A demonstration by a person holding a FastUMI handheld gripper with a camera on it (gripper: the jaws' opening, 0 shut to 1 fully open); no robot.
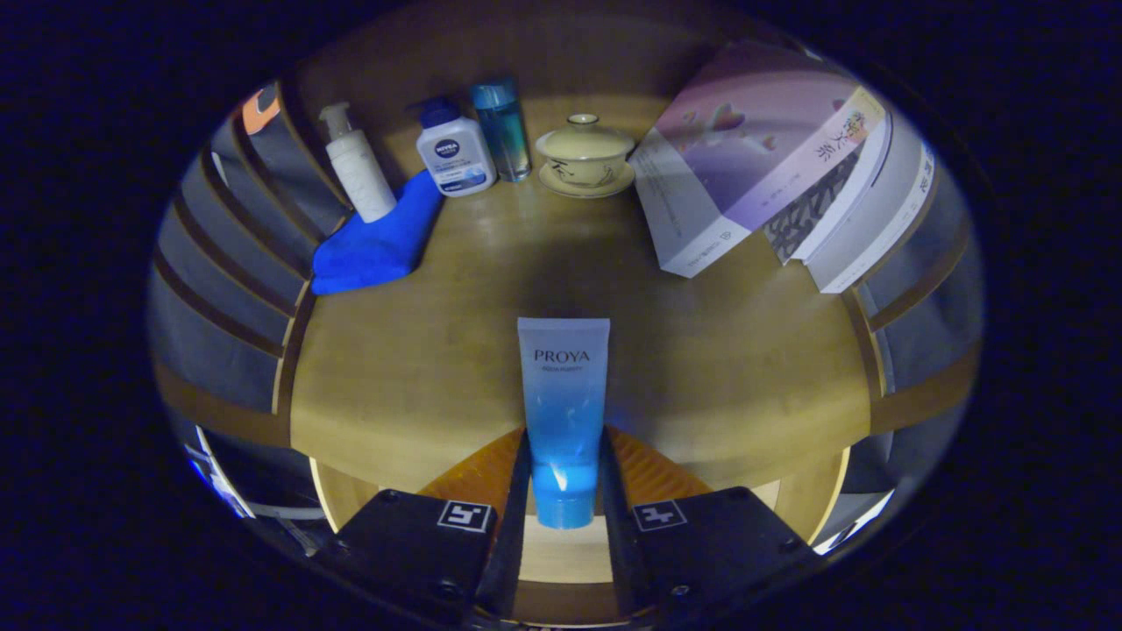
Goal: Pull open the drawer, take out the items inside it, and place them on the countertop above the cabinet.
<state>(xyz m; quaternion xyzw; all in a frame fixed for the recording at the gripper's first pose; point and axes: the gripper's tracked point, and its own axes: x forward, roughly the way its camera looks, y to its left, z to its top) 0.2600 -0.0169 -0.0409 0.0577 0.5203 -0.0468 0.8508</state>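
My gripper (564, 473) is shut on a blue-and-white tube (563, 394), both fingers pressing on its lower part near the blue cap. The tube points forward over the wooden countertop (745, 368). At the back of the countertop stand a white pump bottle (359, 166), a white bottle with a blue cap (454, 151), a clear blue bottle (501, 127) and a lidded cream teacup on a saucer (585, 156). A folded blue cloth (379, 238) lies under the pump bottle.
Stacked books (780, 166) lean at the back right of the countertop. Slatted wooden sides (237, 272) rise on the left and right. The countertop's front edge (394, 451) lies just ahead of my fingers.
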